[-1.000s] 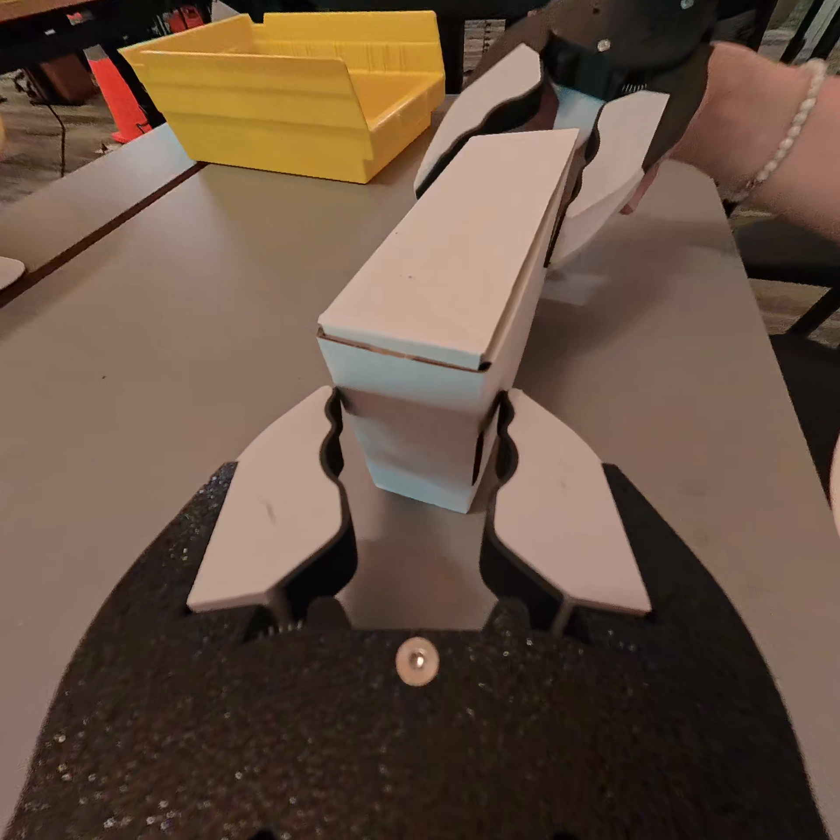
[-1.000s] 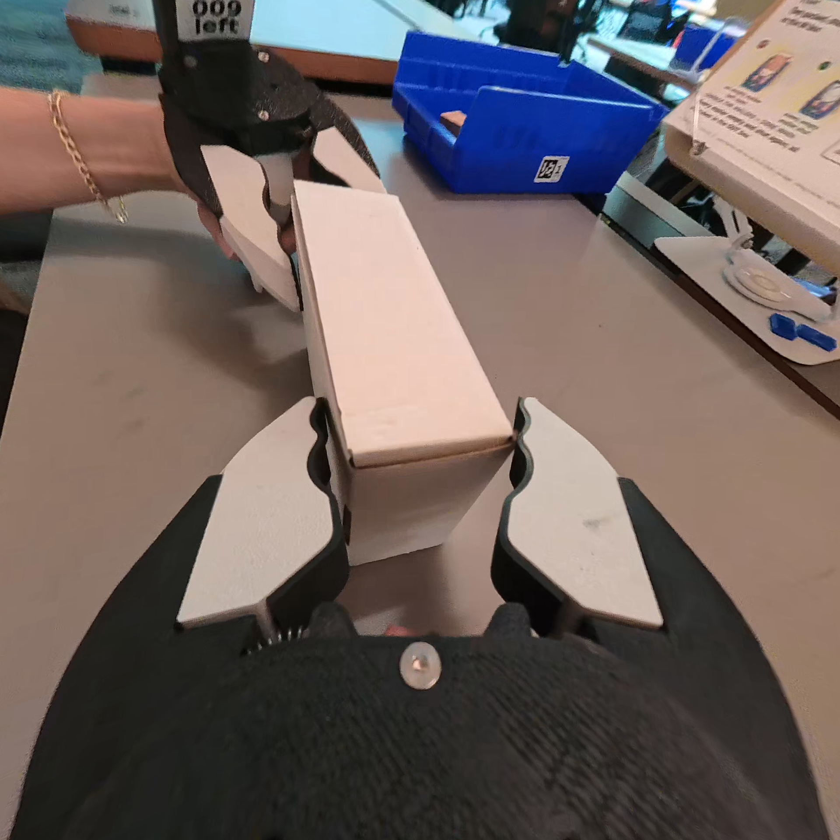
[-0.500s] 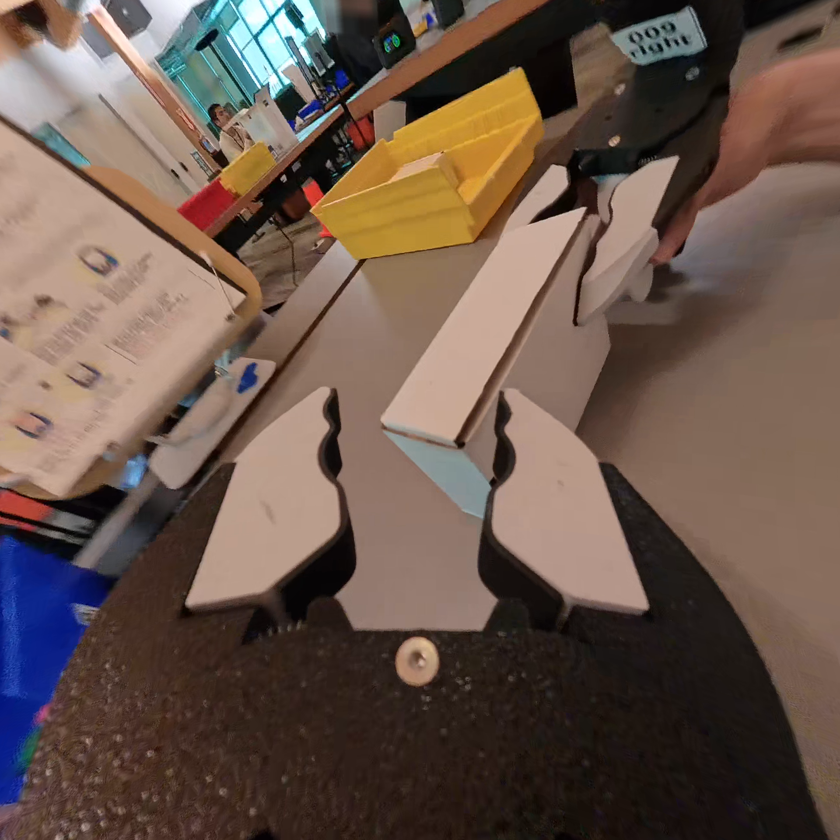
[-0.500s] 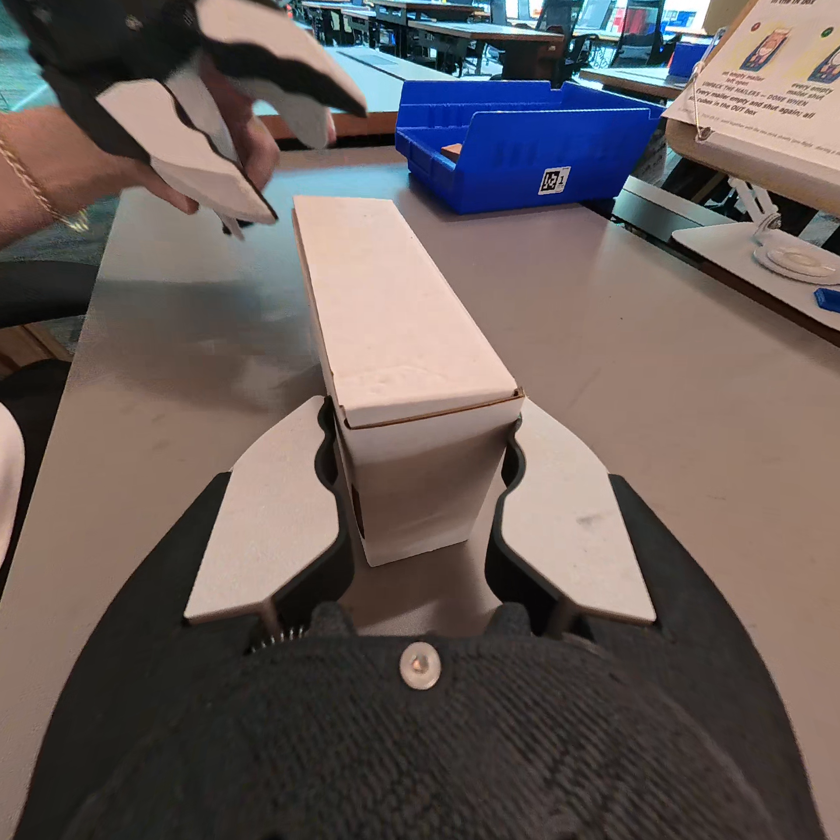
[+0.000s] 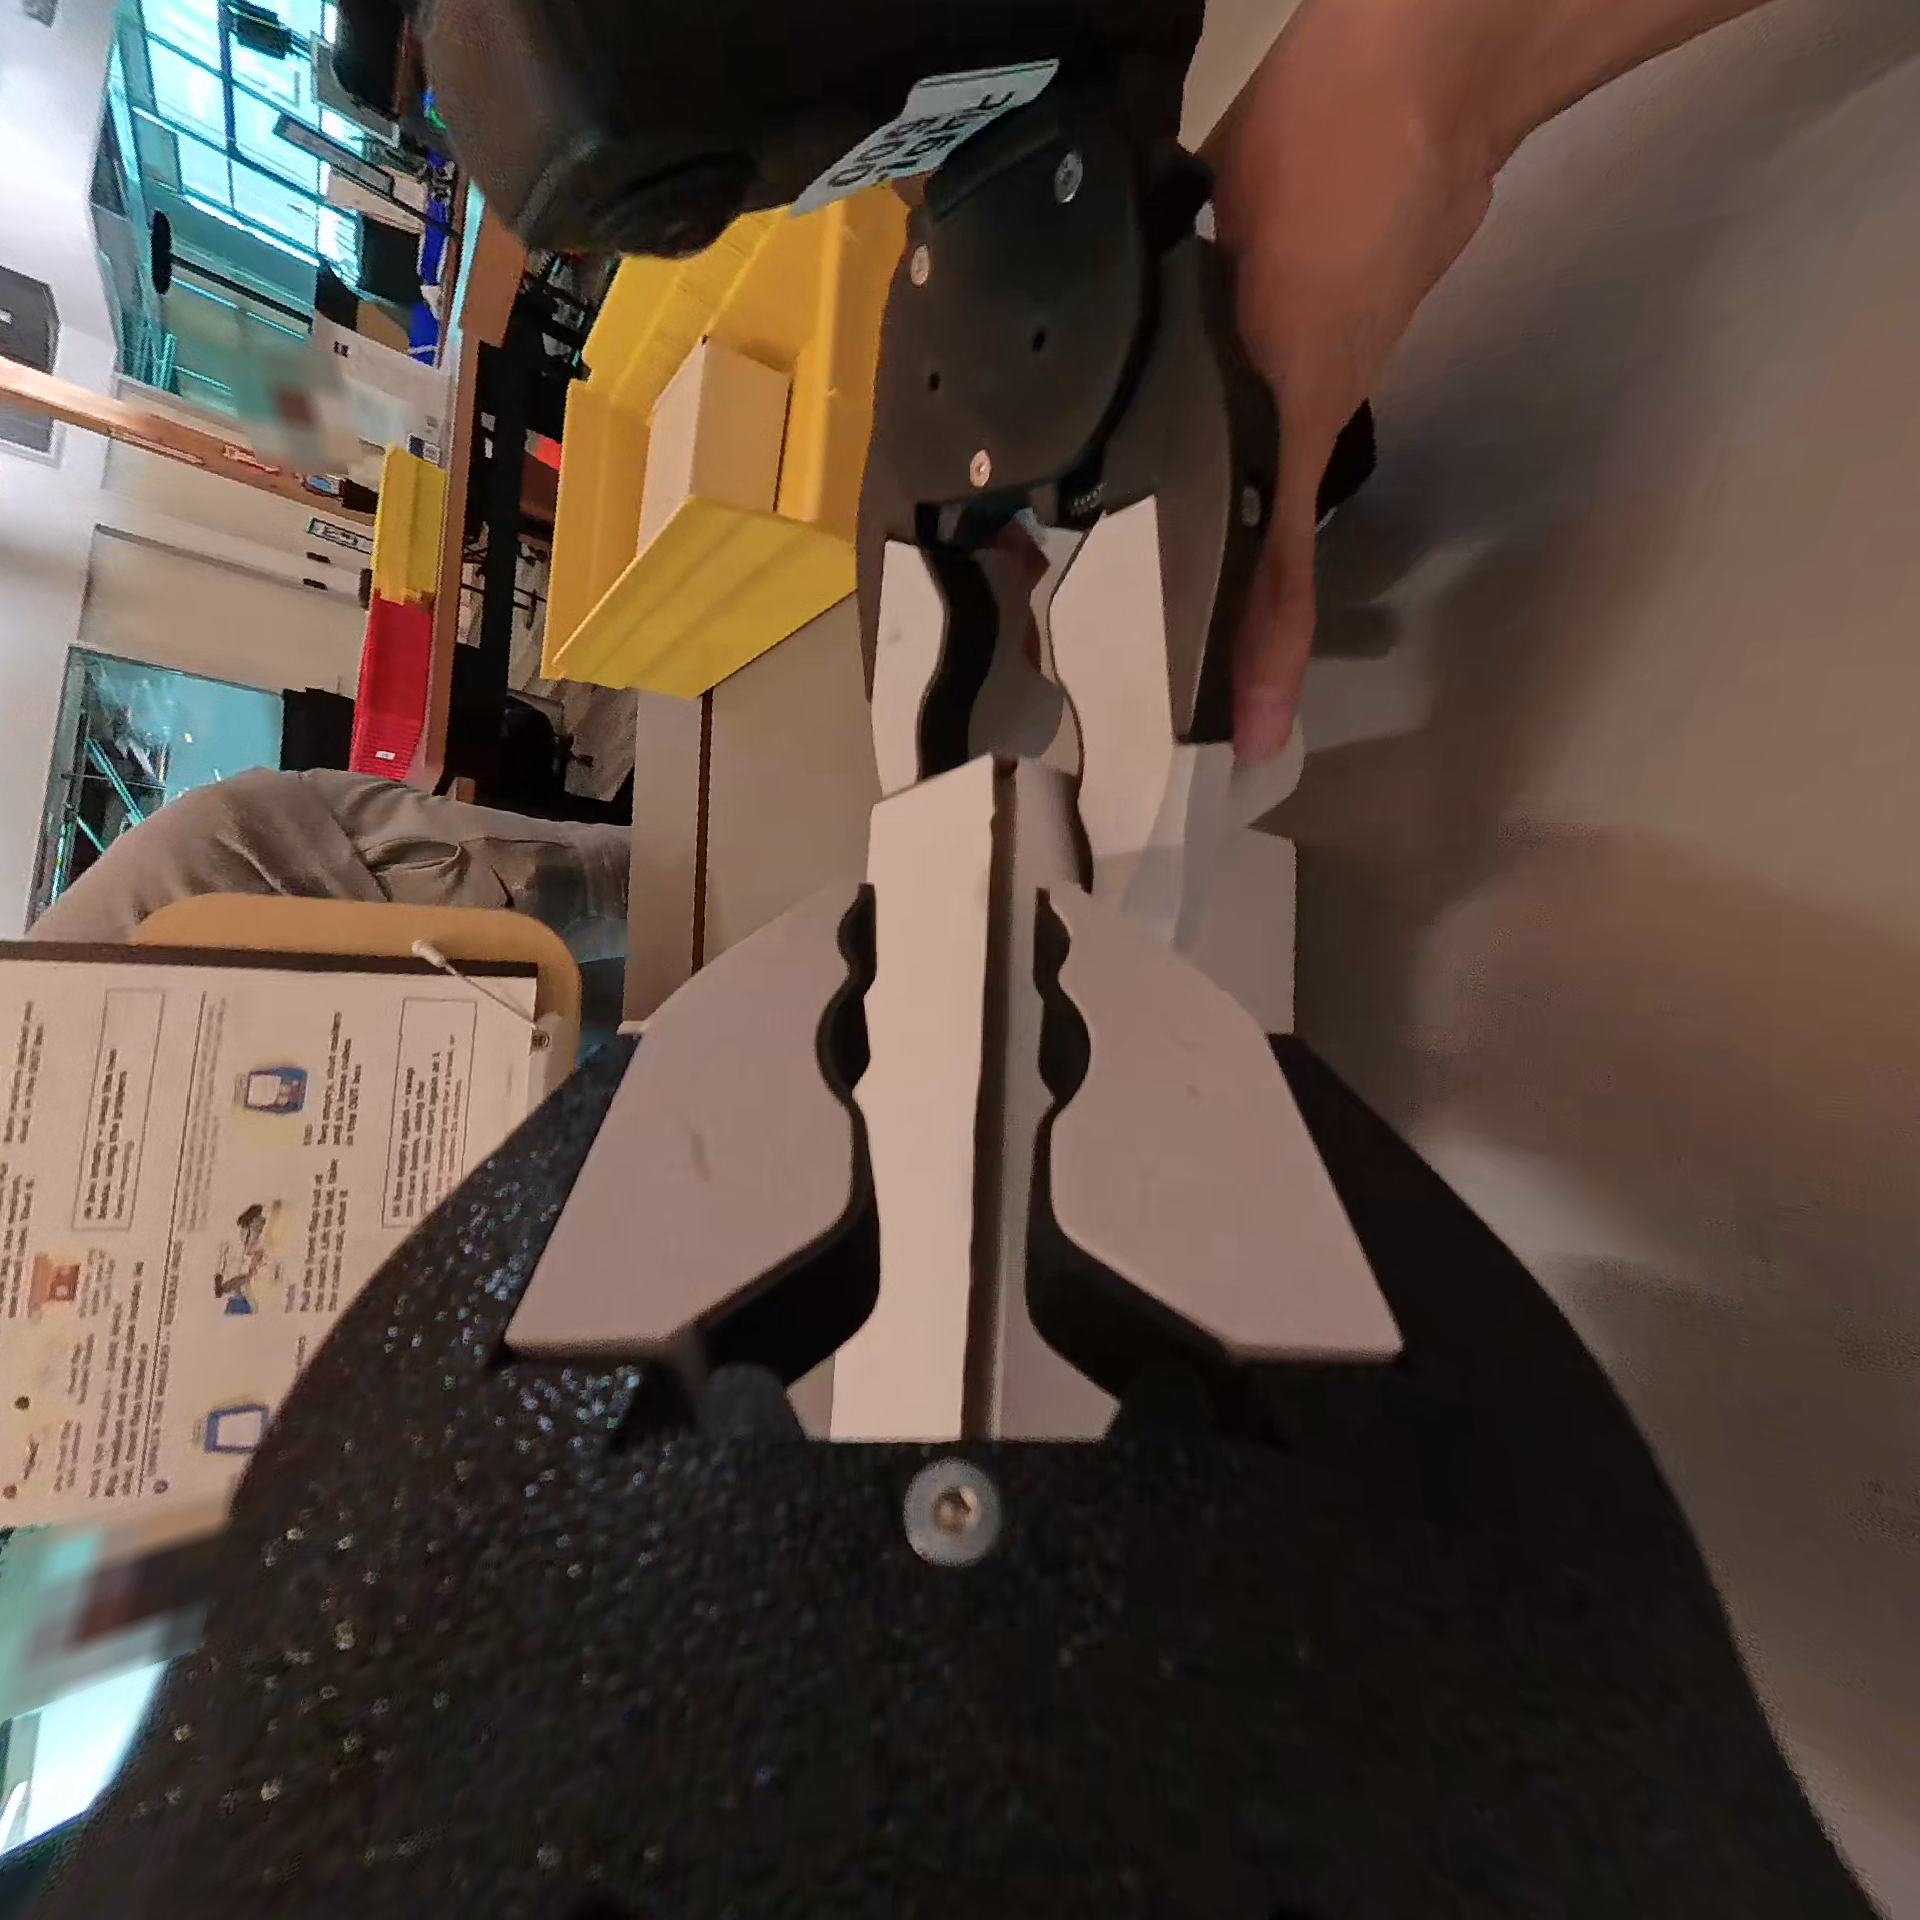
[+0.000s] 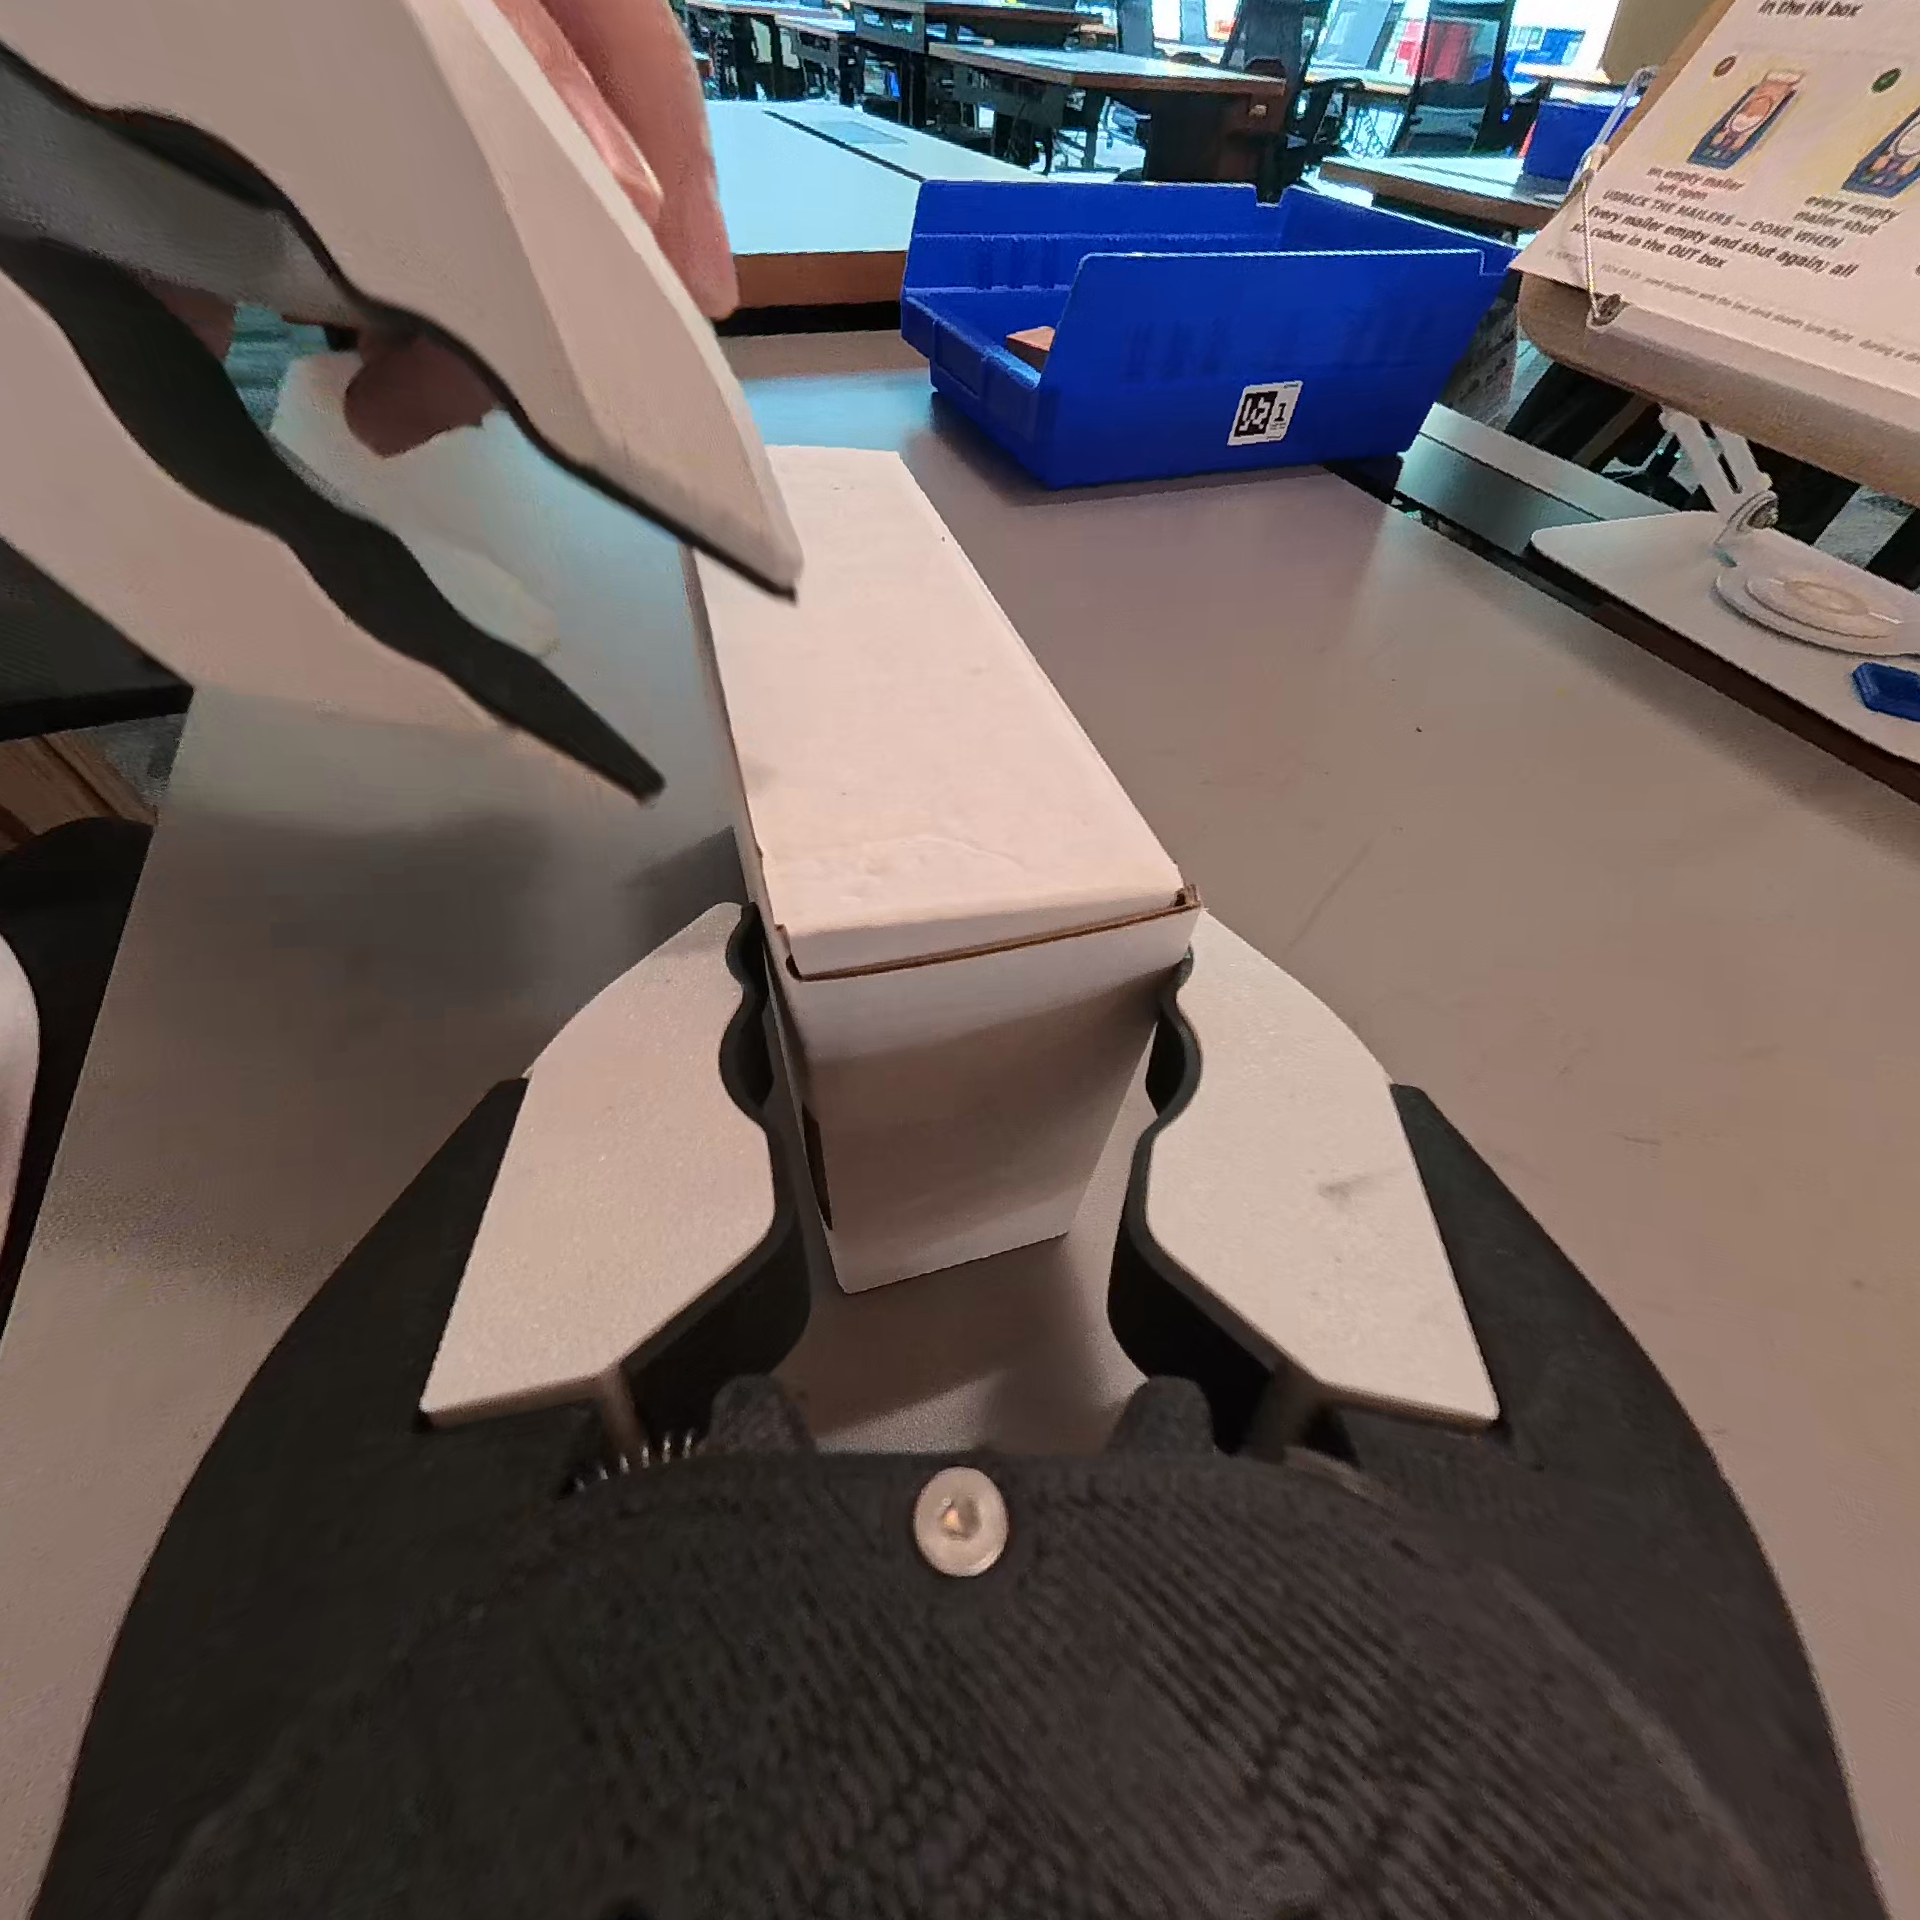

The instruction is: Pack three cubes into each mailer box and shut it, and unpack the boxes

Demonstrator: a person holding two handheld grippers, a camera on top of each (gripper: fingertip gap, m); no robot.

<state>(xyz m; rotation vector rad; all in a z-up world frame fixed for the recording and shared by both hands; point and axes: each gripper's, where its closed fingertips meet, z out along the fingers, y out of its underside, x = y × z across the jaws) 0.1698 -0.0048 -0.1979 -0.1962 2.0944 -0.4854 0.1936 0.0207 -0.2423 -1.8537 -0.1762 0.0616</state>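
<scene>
**Closed mailer pinned at one end, lid edge exposed**

The left tool (image 5: 951, 997) is rolled on its side above the mailer box (image 6: 914, 717), fingers spread and holding nothing; the box's long lid seam runs up between them. Coming down off that seam, it could dent the lid or shove the box sideways instead of catching the flap. The right tool (image 6: 961, 1023) is closed against both sides of the box's near end, which rests on the tabletop (image 6: 1455, 831). Only that end is held, so a hard pull at the lid may swing the far end. The blue bin (image 6: 1195, 343) stands well beyond the box.
</scene>
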